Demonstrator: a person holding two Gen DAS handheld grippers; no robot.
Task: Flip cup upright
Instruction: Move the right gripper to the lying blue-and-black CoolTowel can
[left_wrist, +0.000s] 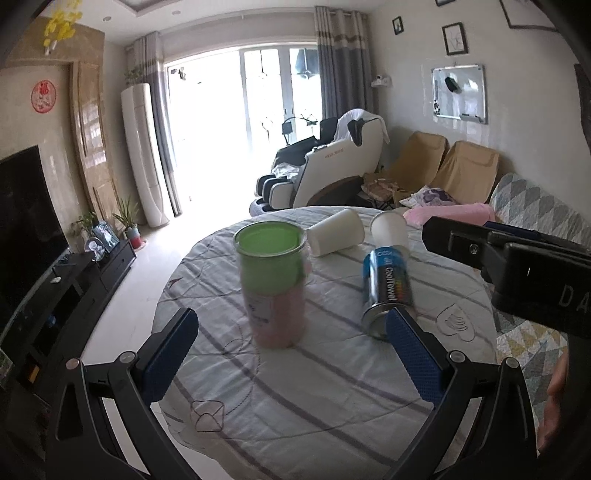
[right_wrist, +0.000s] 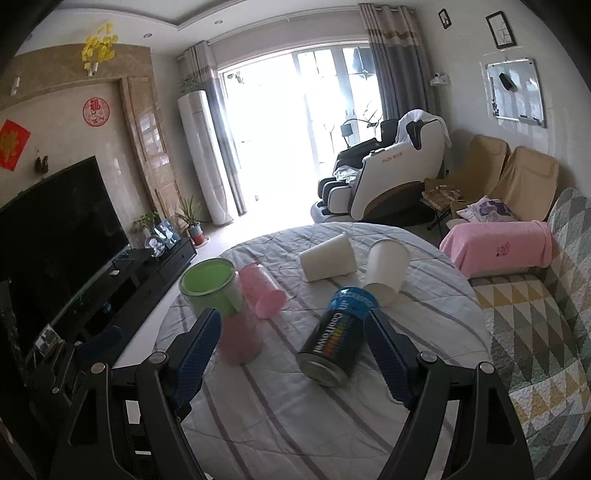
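Approach step: both grippers are hovering spread wide and empty above the round table (right_wrist: 424, 332). The left gripper (left_wrist: 291, 354) is facing the green-and-pink tumbler (left_wrist: 273, 284), which is already standing upright. The right gripper (right_wrist: 291, 350) is lining up on the can (right_wrist: 338, 336), lying on its side. Count: two white paper cups (right_wrist: 327, 260) (right_wrist: 386, 271) tipped over, one pink cup (right_wrist: 262, 291) on its side, one tumbler, one can. Next move likely calls for closing on a tipped cup and rotating it upright.
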